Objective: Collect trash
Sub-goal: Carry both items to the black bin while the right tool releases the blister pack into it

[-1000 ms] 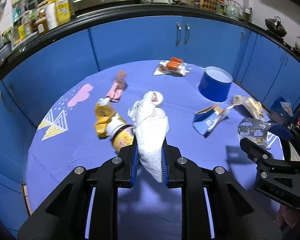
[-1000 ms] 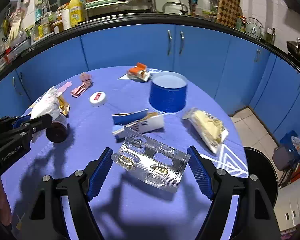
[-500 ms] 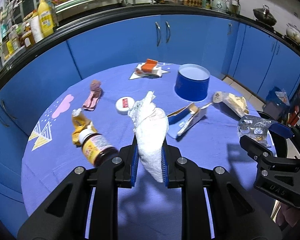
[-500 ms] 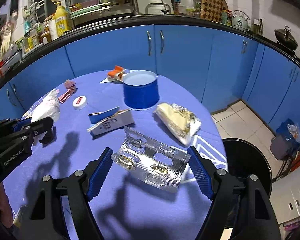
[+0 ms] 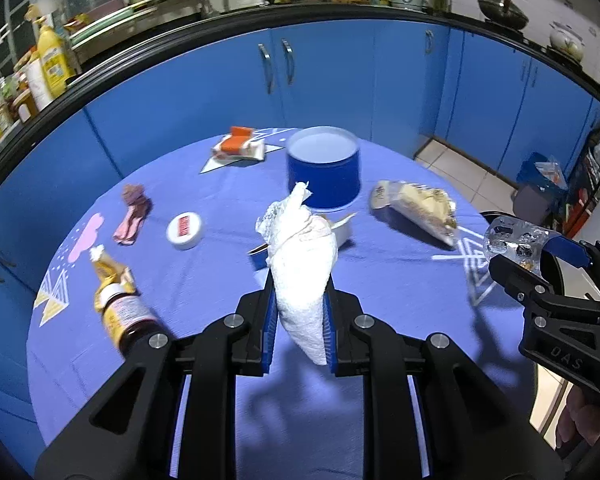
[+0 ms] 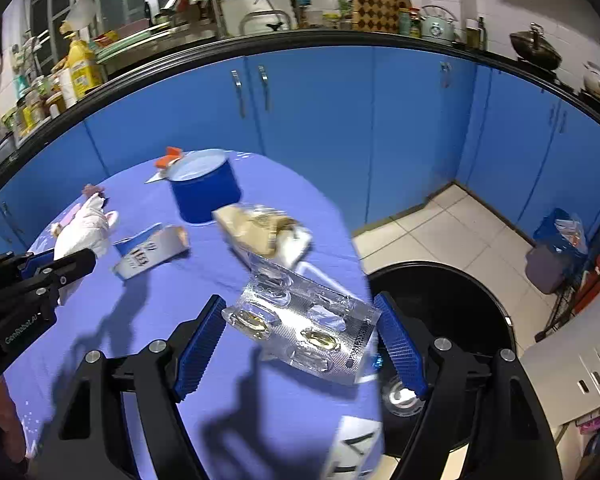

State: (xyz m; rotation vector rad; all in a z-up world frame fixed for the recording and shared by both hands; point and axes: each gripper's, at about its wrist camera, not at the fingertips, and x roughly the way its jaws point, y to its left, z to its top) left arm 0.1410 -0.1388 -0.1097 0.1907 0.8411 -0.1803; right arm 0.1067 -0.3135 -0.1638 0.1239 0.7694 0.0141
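My left gripper [image 5: 298,320] is shut on a crumpled white tissue [image 5: 302,264] and holds it above the purple table [image 5: 380,300]. It also shows in the right wrist view [image 6: 80,228]. My right gripper [image 6: 300,340] is shut on a silver blister pack [image 6: 304,326] by its two side edges, at the table's right edge. It also shows in the left wrist view [image 5: 512,240]. A round black bin [image 6: 452,320] stands on the floor right of the table, just beyond the blister pack.
On the table lie a blue tin [image 5: 323,174], a torn blue carton [image 6: 152,250], a cream wrapper [image 5: 418,206], a white lid [image 5: 185,231], a brown bottle [image 5: 126,316], a pink wrapper [image 5: 132,220] and an orange-white packet [image 5: 240,146]. Blue cabinets ring the room.
Both grippers have swung to the right with their loads. The black bin has come into full view under the right gripper. Both grips are unchanged.
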